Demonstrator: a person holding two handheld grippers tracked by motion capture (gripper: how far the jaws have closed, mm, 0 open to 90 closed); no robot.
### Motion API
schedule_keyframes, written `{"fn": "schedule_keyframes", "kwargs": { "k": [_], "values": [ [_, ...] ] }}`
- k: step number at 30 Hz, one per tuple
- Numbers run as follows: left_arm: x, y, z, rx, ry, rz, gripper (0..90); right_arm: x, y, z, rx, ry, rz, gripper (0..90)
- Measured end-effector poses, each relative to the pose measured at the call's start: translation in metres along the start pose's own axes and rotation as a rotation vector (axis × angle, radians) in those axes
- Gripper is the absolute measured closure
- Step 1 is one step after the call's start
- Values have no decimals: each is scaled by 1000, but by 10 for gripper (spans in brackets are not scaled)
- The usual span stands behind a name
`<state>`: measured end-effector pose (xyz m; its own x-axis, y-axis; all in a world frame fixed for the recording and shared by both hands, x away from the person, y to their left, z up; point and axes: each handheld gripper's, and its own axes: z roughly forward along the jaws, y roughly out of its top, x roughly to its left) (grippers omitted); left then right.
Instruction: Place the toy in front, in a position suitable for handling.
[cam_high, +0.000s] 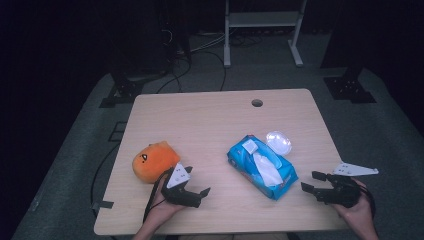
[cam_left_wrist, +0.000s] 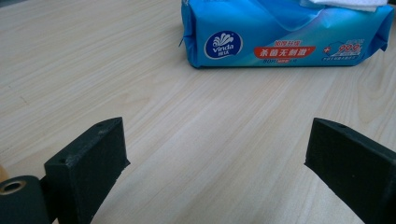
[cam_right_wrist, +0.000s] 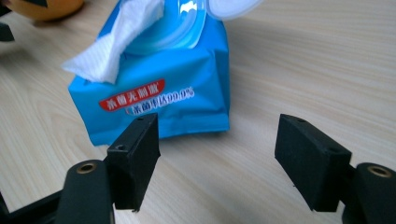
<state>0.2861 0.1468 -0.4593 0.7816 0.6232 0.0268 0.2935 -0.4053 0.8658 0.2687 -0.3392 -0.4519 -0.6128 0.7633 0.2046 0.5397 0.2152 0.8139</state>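
- Left gripper (cam_high: 199, 192) is resting at the near edge of the table (cam_high: 210, 115), left of centre; its jaws are standing apart with nothing between them, pointing right toward the pack.
- Right gripper (cam_high: 310, 181) is hovering at the near right corner of the table, jaws likewise spread wide and empty, aimed left at the pack's near end.
- Wet wipe pack (cam_high: 262, 166) is lying flat mid-table, between the two grippers and apart from both, set at a diagonal. Its clear flip lid (cam_high: 279, 142) is standing open at the far end, and one white wipe (cam_high: 266, 170) is sticking out of the opening, draped along the top toward the near end.
- Judgement on handling: the pack is looking like soft glossy film, light to moderate in weight, likely slippery and yielding under the pads. A pinch across the short width near an end should be holding it steady.
- The wipe is looking thin, limp and damp; taking it at the loose end, close to the fold, seems best. A hard pull could be dragging the whole pack, so one gripper pinning the pack seems wise.
- Orange plush toy (cam_high: 154, 160) is sitting just beyond the left gripper, well left of the pack.
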Motion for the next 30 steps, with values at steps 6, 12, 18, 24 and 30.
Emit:
{"fn": "schedule_keyframes", "kwargs": {
  "k": [6, 12, 18, 24, 30],
  "values": [
    [-2, 0, 1, 2, -3, 5, 49, 3, 10, 1, -17, 20, -12, 295],
    [-3, 1, 2, 3, 1, 8, 49, 4, 28, 6, -34, 41, -28, 295],
    [-4, 2, 2, 3, -3, 19, 49, 0, 43, 18, -13, 39, -37, 295],
    [-4, 2, 2, 2, -2, 18, 49, -7, 48, 36, 24, 50, -23, 304],
    [-6, 4, 1, -22, 3, 39, 50, -9, 52, 55, 66, 82, 15, 388]
  ]
}}
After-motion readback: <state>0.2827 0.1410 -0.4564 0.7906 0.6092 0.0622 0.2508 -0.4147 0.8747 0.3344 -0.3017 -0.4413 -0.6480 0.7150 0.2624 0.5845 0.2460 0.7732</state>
